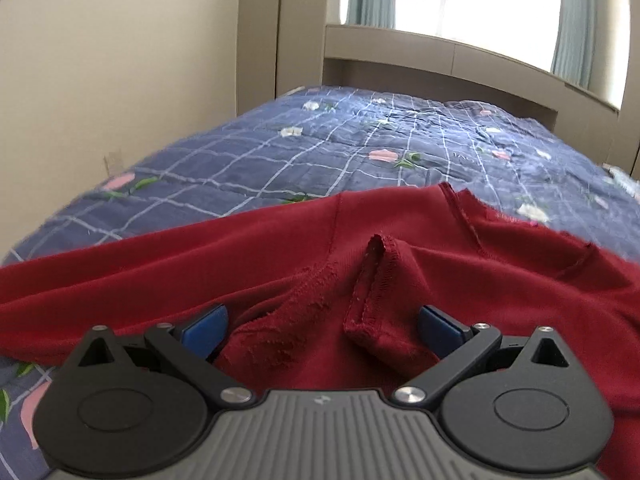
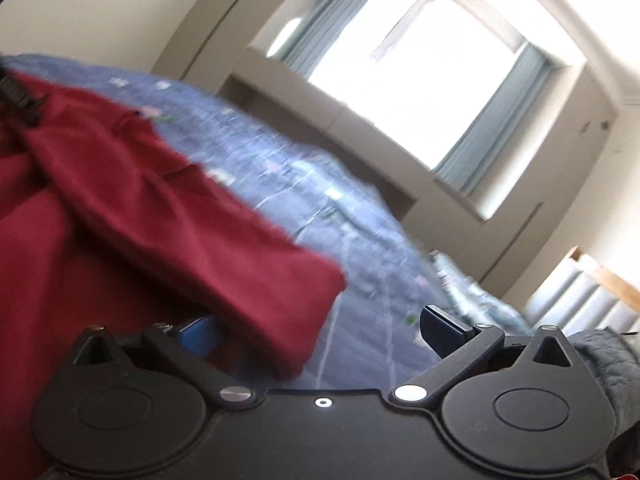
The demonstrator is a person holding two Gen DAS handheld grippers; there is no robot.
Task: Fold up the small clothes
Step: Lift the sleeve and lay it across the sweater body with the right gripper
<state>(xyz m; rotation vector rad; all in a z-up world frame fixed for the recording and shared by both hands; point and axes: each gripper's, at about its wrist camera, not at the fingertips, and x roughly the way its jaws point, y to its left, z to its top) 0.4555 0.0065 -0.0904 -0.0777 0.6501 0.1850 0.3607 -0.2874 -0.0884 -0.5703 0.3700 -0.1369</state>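
A big blue bed quilt point(image 1: 280, 152) fills the room, and the red shirt point(image 1: 240, 256) lies spread on its near end. It looks like the folding has only begun. The left gripper point(image 1: 322, 326) stands wide open around a bunched hem, so it needs to pinch next. The right gripper point(image 2: 320, 330) is wide open too, holding nothing, with a red flap lying between its fingers.

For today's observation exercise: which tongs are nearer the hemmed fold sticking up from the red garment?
Left. The left tongs stand open around the hemmed fold; the right tongs, also open, are at the red garment's edge.
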